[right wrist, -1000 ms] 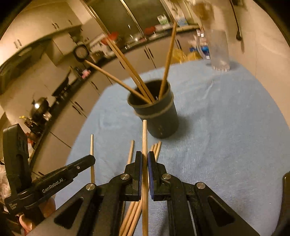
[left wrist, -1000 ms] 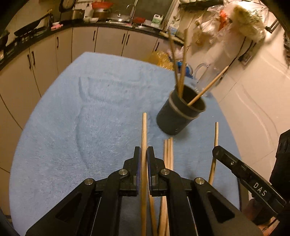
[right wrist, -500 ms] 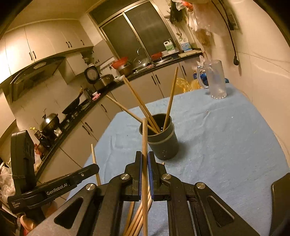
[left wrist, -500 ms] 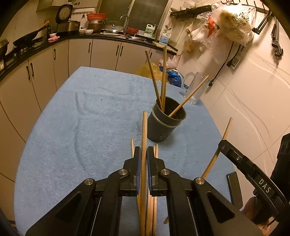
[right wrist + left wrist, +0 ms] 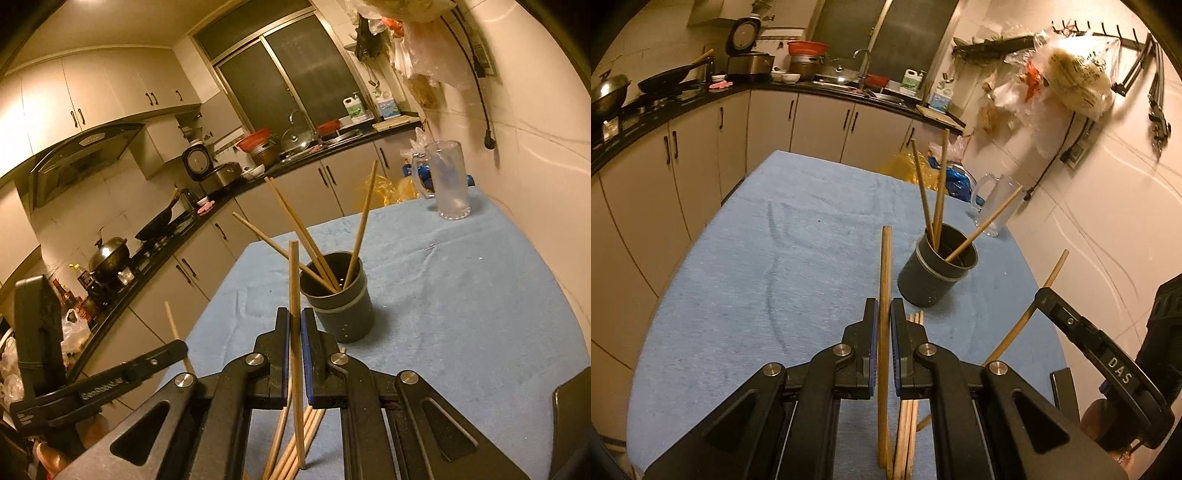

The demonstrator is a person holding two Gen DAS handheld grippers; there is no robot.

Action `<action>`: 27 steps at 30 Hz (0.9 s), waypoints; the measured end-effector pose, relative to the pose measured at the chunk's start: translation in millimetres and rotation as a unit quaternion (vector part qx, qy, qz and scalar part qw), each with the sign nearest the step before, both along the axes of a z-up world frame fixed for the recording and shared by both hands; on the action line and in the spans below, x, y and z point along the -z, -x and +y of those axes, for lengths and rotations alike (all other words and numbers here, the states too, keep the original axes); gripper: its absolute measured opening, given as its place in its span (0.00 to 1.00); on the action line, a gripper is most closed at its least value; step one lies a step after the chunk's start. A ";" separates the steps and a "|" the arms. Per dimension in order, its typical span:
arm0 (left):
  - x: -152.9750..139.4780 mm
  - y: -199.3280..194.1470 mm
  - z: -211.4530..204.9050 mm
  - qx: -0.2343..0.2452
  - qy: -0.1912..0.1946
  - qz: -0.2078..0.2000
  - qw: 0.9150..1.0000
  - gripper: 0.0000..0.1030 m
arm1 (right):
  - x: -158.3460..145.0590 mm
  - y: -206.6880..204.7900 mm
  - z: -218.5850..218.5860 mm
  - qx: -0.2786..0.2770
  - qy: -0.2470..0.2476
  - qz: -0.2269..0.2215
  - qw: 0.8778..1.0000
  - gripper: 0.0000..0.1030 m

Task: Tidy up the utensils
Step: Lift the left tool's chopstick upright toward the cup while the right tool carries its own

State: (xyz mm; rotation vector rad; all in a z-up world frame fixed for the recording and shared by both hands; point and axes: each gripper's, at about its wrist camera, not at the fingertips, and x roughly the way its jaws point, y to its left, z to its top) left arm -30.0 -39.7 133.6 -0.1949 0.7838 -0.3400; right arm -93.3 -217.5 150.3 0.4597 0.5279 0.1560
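With each of my grippers, left [image 5: 883, 325] and right [image 5: 294, 328], clenched on one chopstick [image 5: 885, 280] short of the cup [image 5: 936, 271] on the table [image 5: 746, 266], either could snag the three leaning inside; my jaws hide the loose pile beneath.

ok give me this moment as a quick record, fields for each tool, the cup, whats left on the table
left tool: shut on one chopstick, lifted off the cloth, tip pointing up and ahead
right tool: shut on one chopstick, also raised
cup: dark, upright on the blue cloth, ahead of both tools
in the cup: three chopsticks leaning outward
left to sort: loose chopsticks lying on the cloth below the tools
nearby: clear glass mug at the far edge of the table
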 end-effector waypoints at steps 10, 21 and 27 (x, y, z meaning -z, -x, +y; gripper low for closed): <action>2.4 -0.9 2.5 -0.007 -0.006 0.006 1.000 0.06 | 4.3 -11.6 0.4 -0.012 -0.013 0.004 1.000 0.07; 4.2 -1.9 -3.9 0.000 -0.005 0.013 1.000 0.06 | 6.1 -13.1 -4.3 -0.008 -0.017 0.008 1.000 0.07; 4.6 -2.2 -4.3 0.002 -0.002 0.013 1.000 0.06 | 5.5 -14.6 -3.2 -0.005 -0.014 0.012 1.000 0.07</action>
